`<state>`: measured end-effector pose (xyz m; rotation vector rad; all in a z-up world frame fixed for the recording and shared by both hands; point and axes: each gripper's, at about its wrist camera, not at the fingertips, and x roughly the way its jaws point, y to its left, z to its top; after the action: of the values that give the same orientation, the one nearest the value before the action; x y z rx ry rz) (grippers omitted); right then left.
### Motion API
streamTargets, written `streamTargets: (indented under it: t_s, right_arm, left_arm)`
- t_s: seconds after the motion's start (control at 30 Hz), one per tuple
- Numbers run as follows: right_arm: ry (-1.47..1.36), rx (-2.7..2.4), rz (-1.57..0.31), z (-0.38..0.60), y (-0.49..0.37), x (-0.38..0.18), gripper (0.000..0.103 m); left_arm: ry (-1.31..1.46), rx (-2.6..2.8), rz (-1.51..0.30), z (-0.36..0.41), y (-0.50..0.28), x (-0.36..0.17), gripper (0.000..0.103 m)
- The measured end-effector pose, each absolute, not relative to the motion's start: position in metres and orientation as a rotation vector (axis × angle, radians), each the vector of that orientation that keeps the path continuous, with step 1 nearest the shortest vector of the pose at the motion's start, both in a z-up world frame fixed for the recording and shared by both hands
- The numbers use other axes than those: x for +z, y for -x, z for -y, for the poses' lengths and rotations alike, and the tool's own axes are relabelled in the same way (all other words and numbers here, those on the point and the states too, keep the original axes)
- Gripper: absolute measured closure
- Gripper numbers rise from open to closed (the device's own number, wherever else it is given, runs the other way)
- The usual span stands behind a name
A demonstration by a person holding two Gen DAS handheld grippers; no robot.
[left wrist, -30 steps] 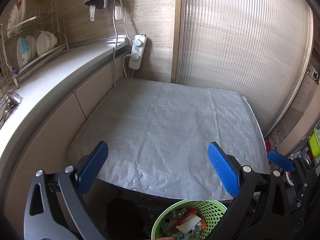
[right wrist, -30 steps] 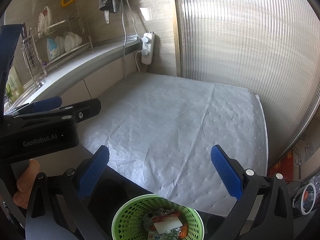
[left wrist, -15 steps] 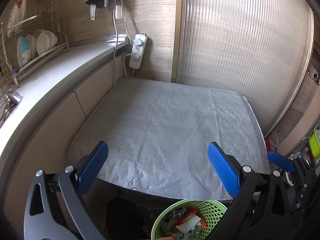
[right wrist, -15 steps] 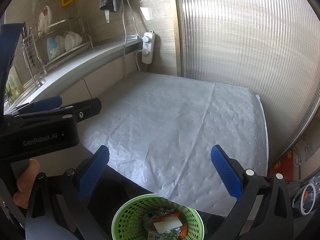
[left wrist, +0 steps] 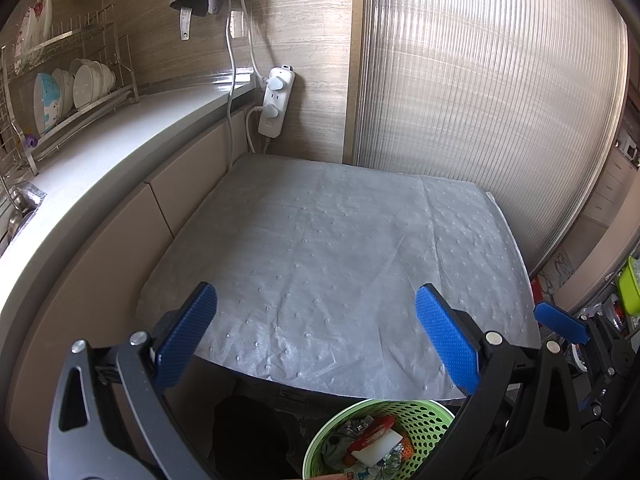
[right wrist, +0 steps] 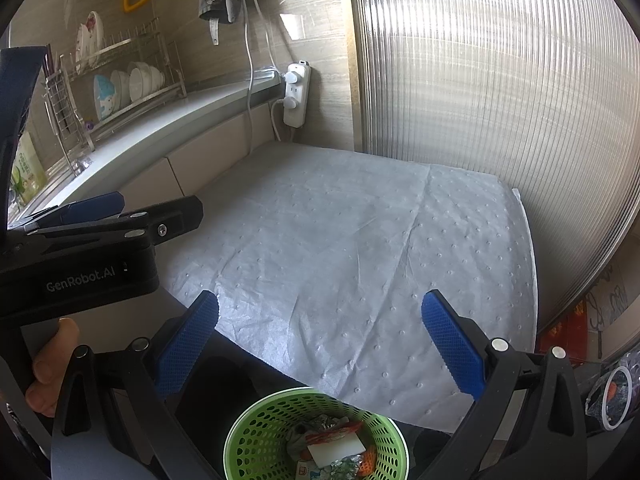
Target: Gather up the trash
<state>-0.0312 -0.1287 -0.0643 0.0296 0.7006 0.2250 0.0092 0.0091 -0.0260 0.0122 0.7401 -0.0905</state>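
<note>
The trash (right wrist: 332, 446) lay in the green basket (right wrist: 256, 432) below the table's near edge, and the grey mat (left wrist: 340, 248) looked bare. Both the left gripper (left wrist: 316, 332) and right gripper (right wrist: 320, 336) hung spread and held nothing, so the job seemed about finished.

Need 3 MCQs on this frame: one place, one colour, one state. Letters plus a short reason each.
1. Where is the trash?
A in the basket
B on the grey mat
C on the counter
2. Basket colour?
A blue
B green
C white
3. Left gripper and right gripper?
A both shut
B one holds a wrapper
C both open

Key: 1 A, wrappers lie inside the basket and the mat shows none; 2 B, its perforated wall is green; 3 C, the blue pads of each stand wide apart with nothing between.
</note>
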Motion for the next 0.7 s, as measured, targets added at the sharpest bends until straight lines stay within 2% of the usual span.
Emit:
streamTargets:
  t_s: [0.7]
  right_arm:
    - [-0.03,0.228,-0.702,0.128,0.0317,-0.0651,0.002]
  left_arm:
    - [-0.007,-0.056,-0.741,-0.0095,-0.0104,-0.0256,0.008]
